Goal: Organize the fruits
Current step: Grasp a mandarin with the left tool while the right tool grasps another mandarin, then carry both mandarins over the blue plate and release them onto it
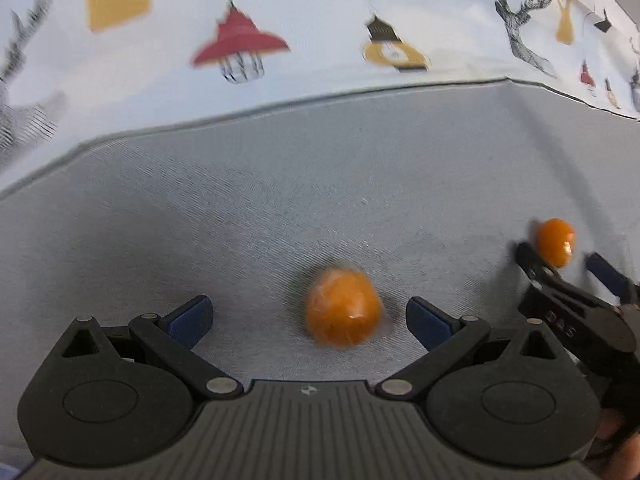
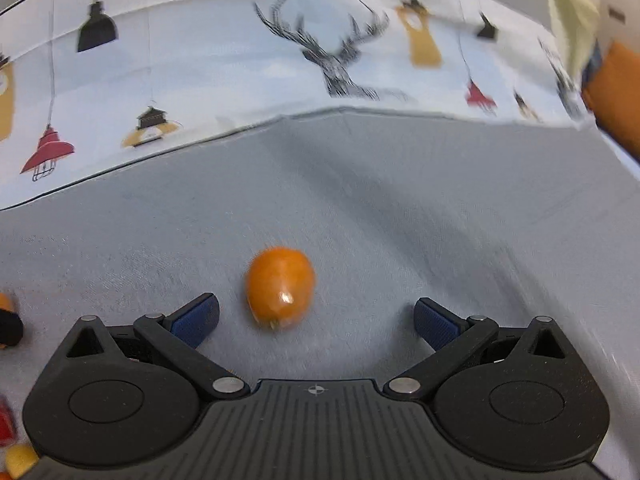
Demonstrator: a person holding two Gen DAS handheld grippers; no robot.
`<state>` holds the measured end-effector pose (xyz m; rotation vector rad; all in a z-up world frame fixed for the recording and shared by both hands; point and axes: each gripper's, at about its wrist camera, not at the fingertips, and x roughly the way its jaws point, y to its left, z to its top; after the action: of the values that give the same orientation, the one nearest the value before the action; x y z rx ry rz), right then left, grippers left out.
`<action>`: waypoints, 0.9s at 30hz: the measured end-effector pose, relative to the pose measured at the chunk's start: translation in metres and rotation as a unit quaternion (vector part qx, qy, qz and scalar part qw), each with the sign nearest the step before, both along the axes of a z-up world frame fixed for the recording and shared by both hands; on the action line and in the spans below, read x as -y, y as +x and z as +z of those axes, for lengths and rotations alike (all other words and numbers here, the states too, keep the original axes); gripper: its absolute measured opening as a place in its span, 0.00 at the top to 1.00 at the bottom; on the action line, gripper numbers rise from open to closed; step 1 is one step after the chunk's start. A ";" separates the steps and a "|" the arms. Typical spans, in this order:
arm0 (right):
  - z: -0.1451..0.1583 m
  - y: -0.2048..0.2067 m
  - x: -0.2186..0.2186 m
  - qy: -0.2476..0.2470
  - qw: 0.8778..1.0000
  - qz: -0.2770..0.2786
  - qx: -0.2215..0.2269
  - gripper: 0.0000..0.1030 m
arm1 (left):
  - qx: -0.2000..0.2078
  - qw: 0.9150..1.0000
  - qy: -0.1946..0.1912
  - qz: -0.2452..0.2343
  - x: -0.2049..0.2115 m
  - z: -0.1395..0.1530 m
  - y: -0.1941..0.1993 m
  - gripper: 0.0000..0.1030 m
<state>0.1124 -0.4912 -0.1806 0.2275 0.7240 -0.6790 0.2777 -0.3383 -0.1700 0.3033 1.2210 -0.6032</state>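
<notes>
- Oranges: one orange (image 1: 343, 306) lies on the grey cloth (image 1: 280, 200) between the wide-spread left gripper (image 1: 308, 320) fingers.
- A second orange (image 2: 280, 287), at twelve o'clock of the wide right gripper (image 2: 316, 320).

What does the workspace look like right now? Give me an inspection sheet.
Surface: grey cloth, wrinkled in places.
Job's things: round orange fruit lying ahead of the left gripper; oval orange fruit lying ahead of the right gripper.
Clutter: red and yellow bits at the right wrist view's lower left edge, too cropped to name.
Grippers: both open, neither touching fruit.
Cables: nothing seen.
Surroundings: white backdrop cloth printed with lamps and deer; orange object at far right, unidentifiable.
</notes>
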 end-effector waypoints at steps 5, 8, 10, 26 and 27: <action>0.007 -0.003 -0.011 -0.017 1.000 0.024 0.006 0.68 | 0.003 0.999 -0.032 -0.026 -0.009 0.024 0.000 0.61; 0.017 -0.011 -0.013 0.022 1.000 0.004 0.010 0.68 | 0.050 0.997 -0.034 -0.042 -0.022 0.051 -0.017 0.61; 0.033 -0.027 -0.018 0.026 0.999 -0.012 0.021 0.68 | 0.062 0.995 -0.059 -0.042 -0.044 0.078 -0.031 0.61; 0.183 -0.238 -0.212 0.082 0.982 0.103 0.132 0.68 | 0.094 0.991 -0.088 0.024 -0.285 0.203 -0.247 0.61; 0.187 -0.245 -0.225 0.088 0.981 0.112 0.131 0.68 | 0.095 0.991 -0.089 0.030 -0.298 0.204 -0.259 0.61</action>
<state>-0.1331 -0.2658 0.0063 0.3845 0.5459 -0.3601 0.0190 -0.0399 0.0335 0.1687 0.9826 -0.6115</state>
